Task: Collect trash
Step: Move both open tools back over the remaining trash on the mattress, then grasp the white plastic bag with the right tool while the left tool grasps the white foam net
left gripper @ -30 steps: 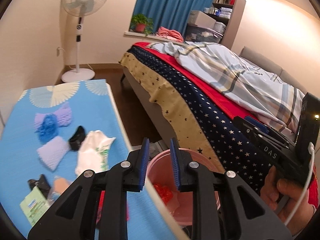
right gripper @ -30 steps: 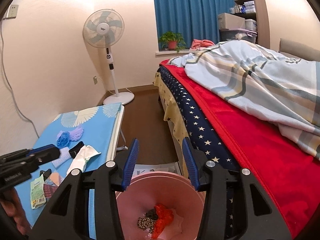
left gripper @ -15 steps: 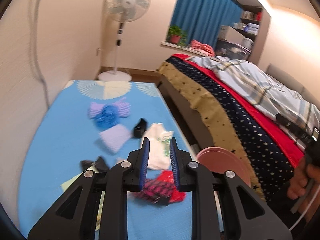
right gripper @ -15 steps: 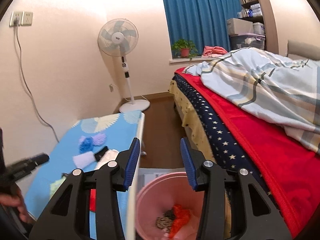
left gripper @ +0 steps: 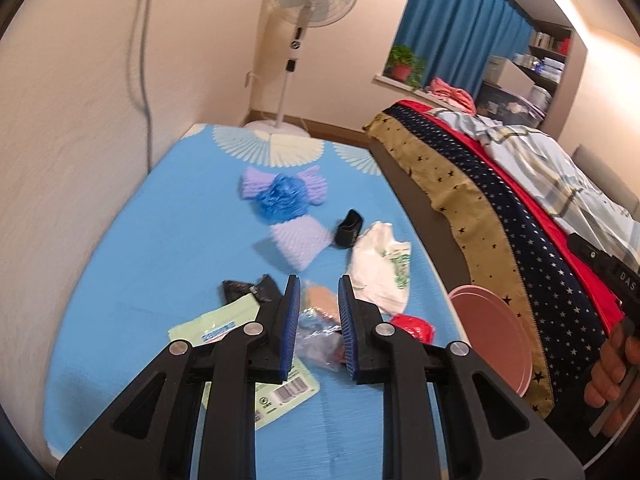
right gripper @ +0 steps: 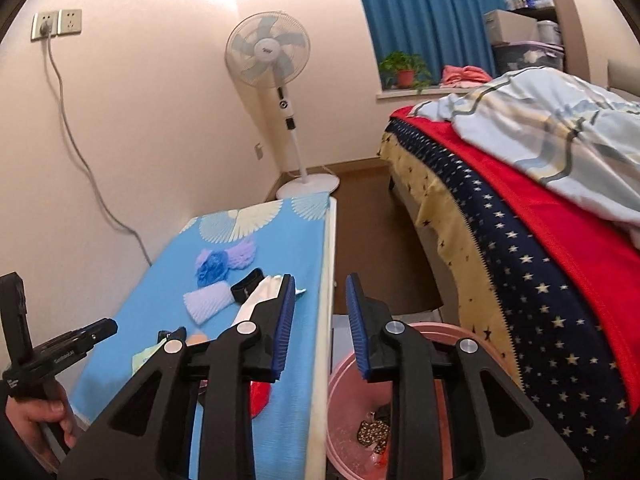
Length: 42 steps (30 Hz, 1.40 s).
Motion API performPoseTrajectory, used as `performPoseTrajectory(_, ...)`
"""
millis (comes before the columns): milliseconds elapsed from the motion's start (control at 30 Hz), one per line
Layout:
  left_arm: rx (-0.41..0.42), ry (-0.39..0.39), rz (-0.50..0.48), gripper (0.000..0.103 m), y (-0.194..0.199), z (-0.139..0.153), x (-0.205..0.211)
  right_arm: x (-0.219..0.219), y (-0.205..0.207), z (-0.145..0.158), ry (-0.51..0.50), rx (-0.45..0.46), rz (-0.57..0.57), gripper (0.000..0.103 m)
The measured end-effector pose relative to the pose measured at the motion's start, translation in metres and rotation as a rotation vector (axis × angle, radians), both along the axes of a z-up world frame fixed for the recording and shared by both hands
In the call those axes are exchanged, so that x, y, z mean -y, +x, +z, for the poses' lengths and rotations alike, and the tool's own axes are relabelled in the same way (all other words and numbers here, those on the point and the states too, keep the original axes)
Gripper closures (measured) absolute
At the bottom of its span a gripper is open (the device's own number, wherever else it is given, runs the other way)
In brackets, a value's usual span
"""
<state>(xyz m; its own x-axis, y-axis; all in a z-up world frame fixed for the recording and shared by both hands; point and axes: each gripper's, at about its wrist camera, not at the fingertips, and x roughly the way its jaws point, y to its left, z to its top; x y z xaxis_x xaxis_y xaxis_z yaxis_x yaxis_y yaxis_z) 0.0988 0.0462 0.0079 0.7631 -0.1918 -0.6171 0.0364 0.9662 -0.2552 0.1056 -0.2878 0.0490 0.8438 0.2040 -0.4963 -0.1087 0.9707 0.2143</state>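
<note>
A few scraps already lie in the pink bin (right gripper: 352, 432), which stands on the floor in the gap between the table (left gripper: 168, 248) and the bed (right gripper: 520, 280); a dark patterned piece and a red one show at its bottom. Most of the work appears to remain. On the blue cloth lie a blue crumpled wad (left gripper: 282, 198) on lilac foam net, a second foam net (left gripper: 300, 242), a small black piece (left gripper: 348, 229), a white plastic bag (left gripper: 382, 268), a black wrapper (left gripper: 246, 290), a green packet (left gripper: 244, 360), a clear crumpled wrapper (left gripper: 320, 336) and a red scrap (left gripper: 414, 326).

The left gripper (left gripper: 319, 330) hangs over the near pile with its jaws narrowly apart and nothing gripped; the clear wrapper shows through the gap below them. The right gripper (right gripper: 320, 324) straddles the table's white edge, empty, its jaws having just been closing to a modest gap.

The near pile sits close to the table's right edge, with the bin's rim just beyond and lower, so the carry to it looks short. The wall hems the table on the left, and the bed closes the aisle on the right, so the free room is mostly above the table and bin. The two grippers work near each other there, and the red scrap lies nearest the edge.
</note>
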Motion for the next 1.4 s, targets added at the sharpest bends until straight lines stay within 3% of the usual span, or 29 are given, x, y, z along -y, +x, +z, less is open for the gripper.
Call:
performPoseTrajectory(300, -0.017, -0.009, 0.056, 0.083, 0.010, -0.009, -0.011, -0.035, 0.013, -0.020, -0.068, -0.029, 0.109, 0.076)
performPoseTrajectory(733, -0.028, -0.013, 0.066, 0.083, 0.051, -0.017, -0.007, -0.054, 0.041, -0.027, -0.047, -0.026, 0.181, 0.076)
performPoseTrajectory(1033, -0.052, -0.031, 0.093, 0.083, 0.077, -0.028, -0.007, -0.080, 0.084, -0.032, -0.021, -0.042, 0.226, 0.088)
performPoseTrajectory(1400, -0.087, -0.038, 0.089, 0.083, 0.115, -0.047, -0.016, -0.132, 0.165, -0.061, -0.044, -0.156, 0.294, 0.086)
